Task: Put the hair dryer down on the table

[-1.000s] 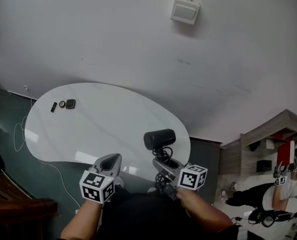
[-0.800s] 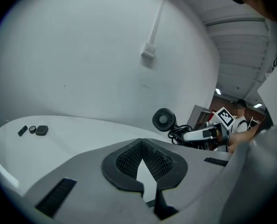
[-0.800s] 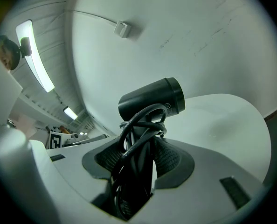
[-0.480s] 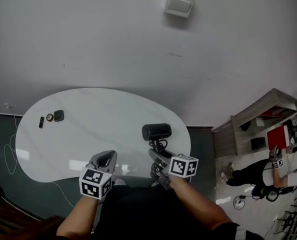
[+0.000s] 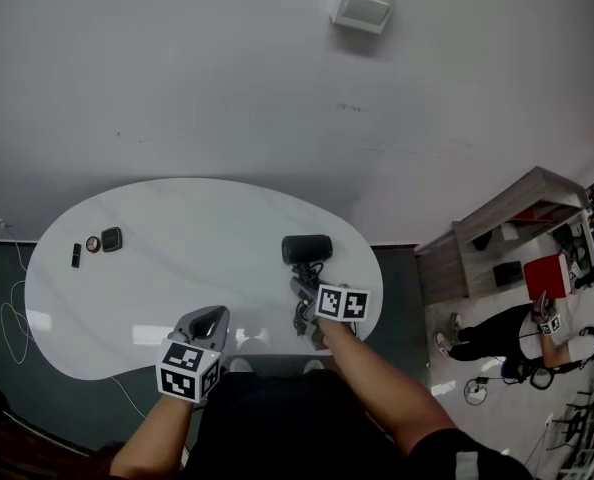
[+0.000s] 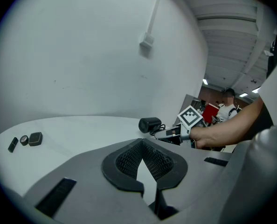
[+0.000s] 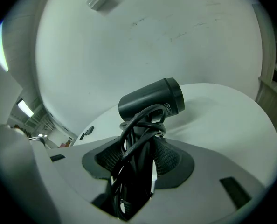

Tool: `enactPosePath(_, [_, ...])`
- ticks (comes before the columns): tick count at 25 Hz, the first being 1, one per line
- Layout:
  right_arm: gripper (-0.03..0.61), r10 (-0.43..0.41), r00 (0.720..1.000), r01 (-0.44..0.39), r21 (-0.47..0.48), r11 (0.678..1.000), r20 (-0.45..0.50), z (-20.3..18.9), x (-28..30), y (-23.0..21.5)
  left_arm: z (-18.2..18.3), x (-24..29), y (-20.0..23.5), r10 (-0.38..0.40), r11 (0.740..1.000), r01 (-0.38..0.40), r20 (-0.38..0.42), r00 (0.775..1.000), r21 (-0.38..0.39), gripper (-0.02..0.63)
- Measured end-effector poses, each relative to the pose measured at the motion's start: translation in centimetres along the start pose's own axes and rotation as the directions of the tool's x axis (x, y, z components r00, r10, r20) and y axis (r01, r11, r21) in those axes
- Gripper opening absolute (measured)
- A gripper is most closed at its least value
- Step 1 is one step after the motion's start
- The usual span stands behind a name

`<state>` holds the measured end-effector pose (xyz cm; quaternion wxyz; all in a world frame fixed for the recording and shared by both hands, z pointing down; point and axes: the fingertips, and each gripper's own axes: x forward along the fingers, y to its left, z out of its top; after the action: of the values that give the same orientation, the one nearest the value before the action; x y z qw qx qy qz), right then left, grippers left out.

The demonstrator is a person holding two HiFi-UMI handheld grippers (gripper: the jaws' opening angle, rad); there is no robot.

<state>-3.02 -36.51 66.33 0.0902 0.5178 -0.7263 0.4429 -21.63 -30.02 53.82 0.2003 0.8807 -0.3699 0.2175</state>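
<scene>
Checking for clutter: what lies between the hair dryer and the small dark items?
Bare table only, between hair dryer and small dark items; head view.

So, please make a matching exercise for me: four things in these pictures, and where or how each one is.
Things:
1 hair dryer
2 left gripper
3 small dark items
4 white box

Place or state:
a on the wall
b far left of the table
c in the right gripper
d shut, empty

Pairs: 1-c, 2-d, 3-b, 4-a
</scene>
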Motion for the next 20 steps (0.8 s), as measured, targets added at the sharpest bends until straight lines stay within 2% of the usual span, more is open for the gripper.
enactPosePath(5, [0.193,-0.055,0.998,0.055,-0.033,0.998,-0.020,2.1,3.0,-0.8,-1.0,-0.8,0.9,0.024,0.999,-0.024,-0.004,1.000,-0.021,0.011])
enactPosePath(8, [0.193,-0.077,0.997,0.076,-0.017,0.997,-0.025,3.9,4.7,-1.1,-1.0,-1.3,1.8,0.056,0.998,-0.055,0.006,0.998,-0.041,0.011])
enactPosePath(16, [0.193,-0.108,0.993,0.108,-0.002,0.994,-0.047,6.0,7.7,-1.9,-1.8,-3.4,3.1,0.145,0.983,-0.142,0.022,0.989,-0.114,0.011])
enactPosePath(20, [0.193,-0.110,0.992,0.108,-0.034,0.994,-0.059,6.3,8.8,-1.9,-2.5,-4.1,3.9,0.190,0.971,-0.185,0.018,0.982,-0.152,0.011])
